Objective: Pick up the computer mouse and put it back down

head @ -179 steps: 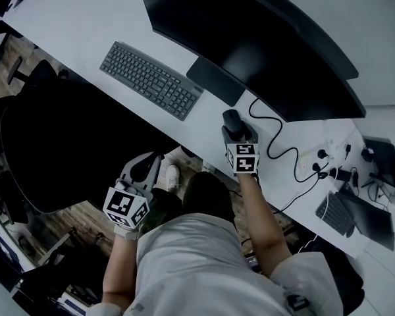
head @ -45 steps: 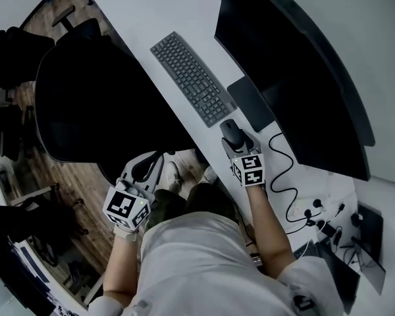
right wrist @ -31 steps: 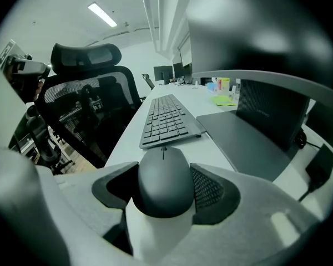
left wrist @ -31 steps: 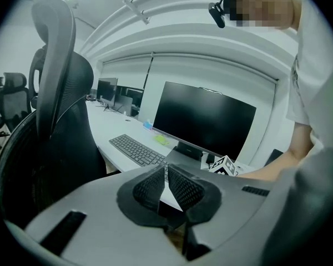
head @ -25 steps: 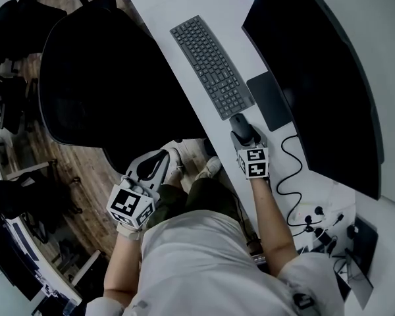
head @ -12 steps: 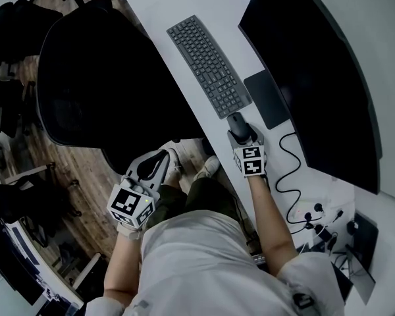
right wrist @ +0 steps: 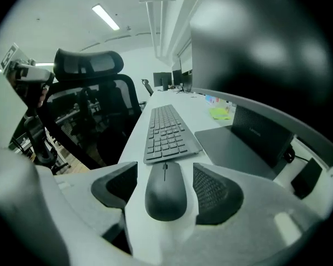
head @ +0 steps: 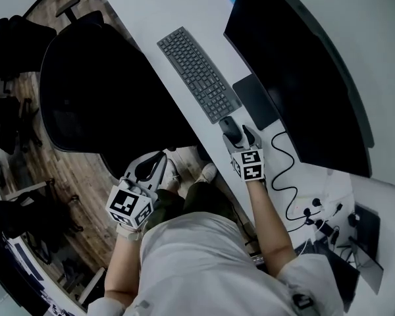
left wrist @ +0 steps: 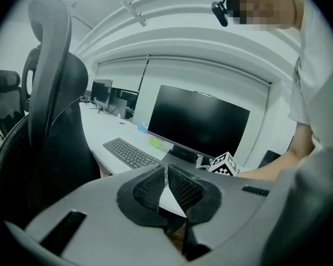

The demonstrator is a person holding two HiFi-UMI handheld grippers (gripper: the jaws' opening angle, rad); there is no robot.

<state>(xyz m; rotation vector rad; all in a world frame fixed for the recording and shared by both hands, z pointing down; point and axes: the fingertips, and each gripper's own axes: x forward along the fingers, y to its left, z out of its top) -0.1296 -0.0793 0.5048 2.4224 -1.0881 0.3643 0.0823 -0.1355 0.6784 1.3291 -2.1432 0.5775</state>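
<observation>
A dark grey computer mouse (head: 230, 128) (right wrist: 165, 195) lies on the white desk (head: 158, 12), just at the near end of the keyboard (head: 197, 73). My right gripper (head: 237, 135) (right wrist: 165, 177) straddles it, open, with a strip of white desk showing between each pad and the mouse's sides. My left gripper (head: 149, 169) (left wrist: 166, 173) hangs off the desk over the person's lap, shut, with its pads meeting at the tips and nothing between them.
A wide dark monitor (head: 296, 78) on a flat stand base (head: 255, 101) stands right of the mouse. A black cable (head: 281, 176) loops behind my right gripper. A black office chair (head: 99, 91) fills the space left of the desk edge.
The head view has swung about, so everything shifts in the picture. My right gripper stays round the mouse beside the keyboard. The left gripper has held its place.
</observation>
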